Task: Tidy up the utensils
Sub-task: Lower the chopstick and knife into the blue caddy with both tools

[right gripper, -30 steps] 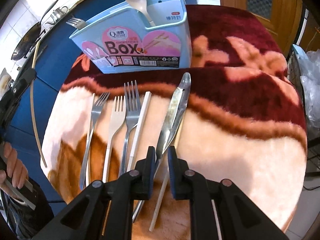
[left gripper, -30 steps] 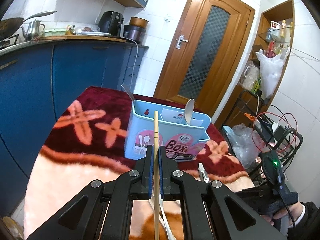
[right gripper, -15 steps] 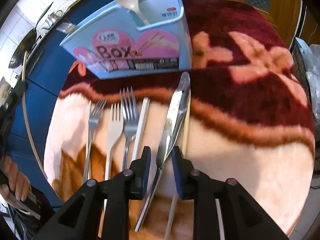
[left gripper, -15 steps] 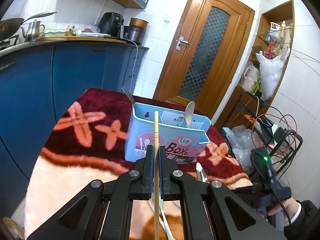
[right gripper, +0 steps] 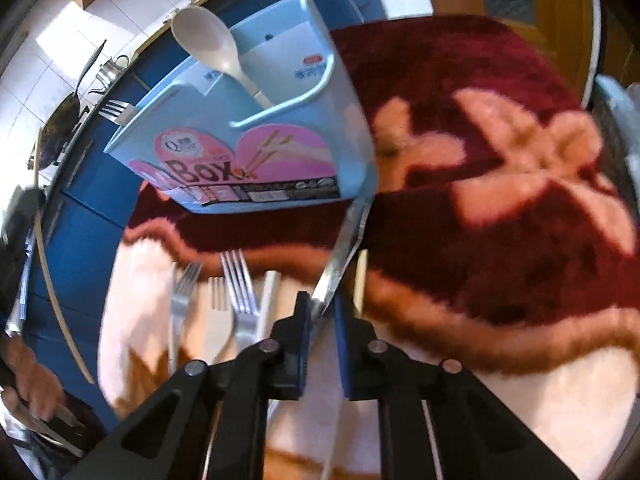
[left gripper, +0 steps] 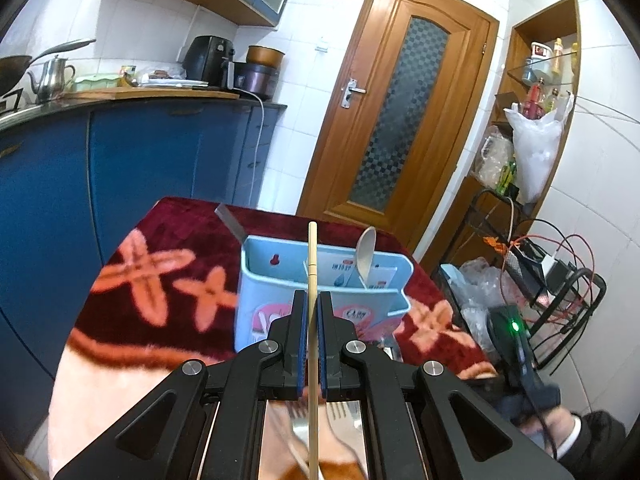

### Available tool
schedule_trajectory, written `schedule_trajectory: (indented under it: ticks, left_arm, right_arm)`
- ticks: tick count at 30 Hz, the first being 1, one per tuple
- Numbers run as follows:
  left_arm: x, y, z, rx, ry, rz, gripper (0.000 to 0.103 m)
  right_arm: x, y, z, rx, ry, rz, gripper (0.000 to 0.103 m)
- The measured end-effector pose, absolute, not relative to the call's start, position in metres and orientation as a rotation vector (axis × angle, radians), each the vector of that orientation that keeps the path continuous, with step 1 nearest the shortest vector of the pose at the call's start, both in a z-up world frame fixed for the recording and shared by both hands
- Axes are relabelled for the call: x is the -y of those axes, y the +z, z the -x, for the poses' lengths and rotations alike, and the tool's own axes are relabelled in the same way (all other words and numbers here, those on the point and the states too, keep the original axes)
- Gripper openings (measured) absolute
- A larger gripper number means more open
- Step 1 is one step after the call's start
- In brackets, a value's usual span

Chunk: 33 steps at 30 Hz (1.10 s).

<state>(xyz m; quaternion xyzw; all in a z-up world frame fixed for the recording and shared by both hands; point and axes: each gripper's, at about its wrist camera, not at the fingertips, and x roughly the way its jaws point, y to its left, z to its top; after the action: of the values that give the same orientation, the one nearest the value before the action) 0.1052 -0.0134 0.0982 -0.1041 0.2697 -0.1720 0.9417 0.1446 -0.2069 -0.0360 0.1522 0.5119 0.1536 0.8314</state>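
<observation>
A round table point(left gripper: 132, 288) under a plush maroon-and-pink cloth carries the light blue utensil box point(right gripper: 256, 148), which stands upright with a pale spoon point(right gripper: 212, 48) in its rear compartment and a fork point(right gripper: 116, 110) poking out at its far end. On the cloth in front of the box lie three forks point(right gripper: 236, 292) side by side, with a white chopstick point(right gripper: 269, 300) just beside them. The right gripper point(right gripper: 320, 312) has its fingers slightly apart around metal tongs point(right gripper: 344, 252) — whether they press it I cannot tell. The left gripper point(left gripper: 311, 320) pinches a bamboo chopstick point(left gripper: 312, 264) upright, held before the box.
</observation>
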Motion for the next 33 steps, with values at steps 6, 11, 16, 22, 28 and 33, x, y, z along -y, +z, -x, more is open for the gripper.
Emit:
schedule_trajectory:
  ticks: [6, 11, 16, 22, 28, 33]
  left_arm:
    - [0.023, 0.113, -0.126, -0.499, -0.334, 0.205, 0.004]
    - [0.025, 0.126, -0.144, -0.435, -0.295, 0.218, 0.004]
    - [0.025, 0.142, -0.161, -0.347, -0.240, 0.214, 0.004]
    - [0.026, 0.156, -0.182, -0.230, -0.146, 0.213, 0.004]
    - [0.030, 0.147, -0.208, -0.163, -0.071, 0.187, 0.004]
    - [0.030, 0.128, -0.222, -0.175, -0.054, 0.192, 0.004]
  right_arm:
    - [0.218, -0.015, -0.125, -0.944, 0.317, -0.327, 0.007]
    - [0.226, 0.012, -0.112, -0.793, 0.305, -0.316, 0.004]
    - [0.230, 0.027, -0.108, -0.689, 0.309, -0.330, 0.004]
    - [0.230, 0.041, -0.111, -0.562, 0.318, -0.356, 0.004]
    - [0.230, 0.054, -0.122, -0.456, 0.324, -0.354, 0.004]
    - [0.225, 0.063, -0.150, -0.373, 0.323, -0.372, 0.004]
